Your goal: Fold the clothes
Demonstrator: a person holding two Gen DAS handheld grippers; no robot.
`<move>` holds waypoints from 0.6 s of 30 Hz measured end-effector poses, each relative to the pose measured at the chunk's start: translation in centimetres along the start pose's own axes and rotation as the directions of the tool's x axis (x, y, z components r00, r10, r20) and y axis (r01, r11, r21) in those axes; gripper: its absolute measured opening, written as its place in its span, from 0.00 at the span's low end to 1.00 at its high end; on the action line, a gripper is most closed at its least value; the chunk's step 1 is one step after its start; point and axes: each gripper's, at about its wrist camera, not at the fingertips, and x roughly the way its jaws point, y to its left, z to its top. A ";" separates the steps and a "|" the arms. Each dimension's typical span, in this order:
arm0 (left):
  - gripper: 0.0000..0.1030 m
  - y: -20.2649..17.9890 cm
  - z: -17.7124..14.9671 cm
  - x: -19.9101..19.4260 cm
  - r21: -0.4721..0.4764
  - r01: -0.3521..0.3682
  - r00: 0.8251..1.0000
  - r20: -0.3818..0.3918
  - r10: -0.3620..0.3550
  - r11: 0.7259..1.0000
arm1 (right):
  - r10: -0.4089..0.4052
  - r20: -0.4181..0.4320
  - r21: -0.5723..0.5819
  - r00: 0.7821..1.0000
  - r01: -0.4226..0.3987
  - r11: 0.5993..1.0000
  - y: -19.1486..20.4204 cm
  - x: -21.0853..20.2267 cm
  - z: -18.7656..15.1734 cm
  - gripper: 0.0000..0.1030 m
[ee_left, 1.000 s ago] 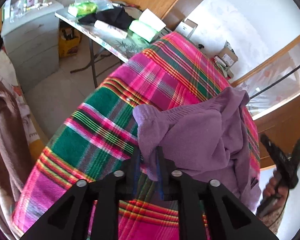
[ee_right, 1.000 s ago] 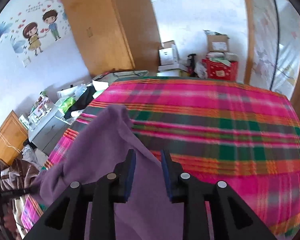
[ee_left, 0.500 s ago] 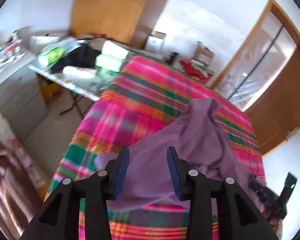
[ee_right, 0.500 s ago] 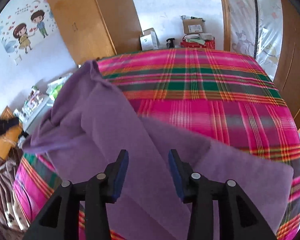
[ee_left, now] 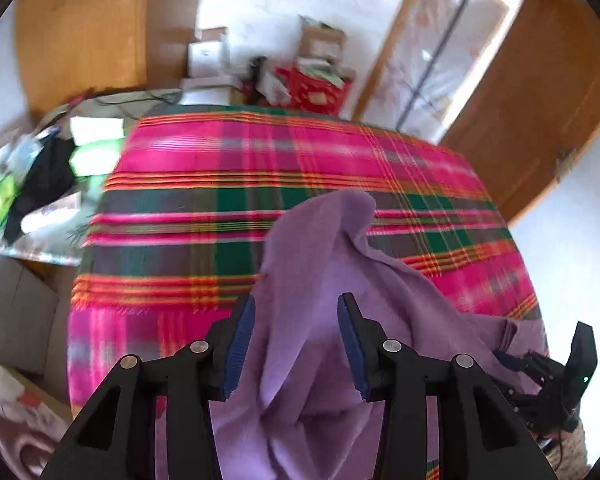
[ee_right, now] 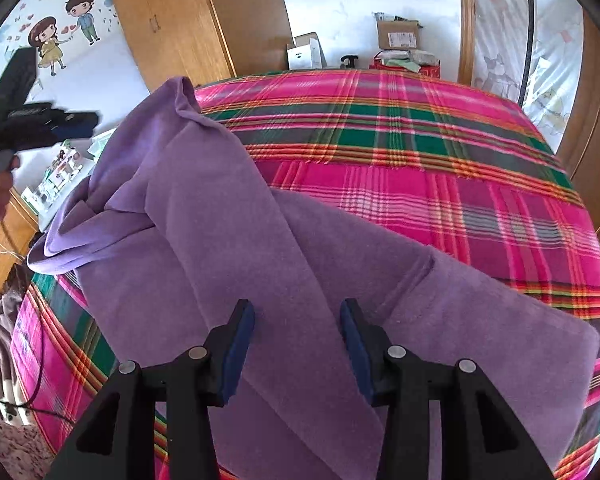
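Observation:
A purple garment [ee_left: 340,280] lies crumpled on the pink-and-green plaid bed cover [ee_left: 204,200], one end raised in a soft peak. My left gripper [ee_left: 296,312] hovers over its near part. Its jaws are opening, and the cloth lies below them, not pinched. In the right wrist view the garment [ee_right: 220,220] spreads wide across the plaid cover [ee_right: 440,168], a long fold running down its middle. My right gripper [ee_right: 297,316] hangs above that fold, jaws opening too, pads clear of the cloth. Each gripper shows in the other's view: right gripper [ee_left: 560,380], left gripper [ee_right: 40,120].
A cluttered side table [ee_left: 40,184] stands left of the bed. Cardboard boxes [ee_left: 316,80] and a red crate sit by the far wall, beside a wooden wardrobe [ee_left: 84,32] and a wooden door [ee_left: 540,100]. More clothes [ee_right: 0,340] are piled at the bed's left edge.
Both grippers have let go of the purple garment and their jaws have widened. The garment has settled flatter on the bed. The left gripper has swung round and rolled.

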 end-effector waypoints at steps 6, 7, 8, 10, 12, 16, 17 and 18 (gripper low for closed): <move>0.43 -0.5 2.1 3.3 0.036 -0.064 0.995 -0.070 0.066 0.997 | 0.009 -0.011 0.017 1.000 -0.009 1.000 -0.3 0.4 -0.1 0.44; 0.43 -0.8 2.4 4.2 0.056 -0.082 0.992 -0.089 0.087 0.995 | 0.008 -0.011 0.017 1.000 -0.008 1.000 -0.2 0.5 0.0 0.44; 0.43 -1.0 2.4 4.6 0.067 -0.093 0.991 -0.095 0.099 0.993 | 0.005 -0.014 0.016 1.000 -0.005 1.000 -0.2 0.5 0.0 0.44; 0.43 -1.1 2.4 5.4 0.065 -0.080 0.991 -0.104 0.087 0.995 | -0.002 -0.015 0.018 1.000 0.002 1.000 0.0 0.6 0.0 0.38; 0.43 -0.9 2.3 5.7 0.039 -0.081 0.990 -0.113 0.085 0.996 | -0.003 -0.013 0.019 1.000 0.004 1.000 0.0 0.5 0.0 0.28; 0.19 -0.1 2.3 5.8 0.009 -0.054 0.992 -0.109 0.055 0.998 | -0.009 -0.012 -0.014 1.000 0.009 1.000 0.6 0.5 0.0 0.10; 0.16 -0.2 2.4 5.7 0.008 -0.052 0.993 -0.104 0.052 0.999 | -0.017 -0.010 -0.028 1.000 0.017 0.999 0.8 0.5 0.0 0.09; 0.15 -0.2 2.5 5.7 0.007 -0.049 0.994 -0.098 0.050 0.999 | -0.018 -0.009 -0.028 1.000 0.017 0.999 0.9 0.5 0.1 0.07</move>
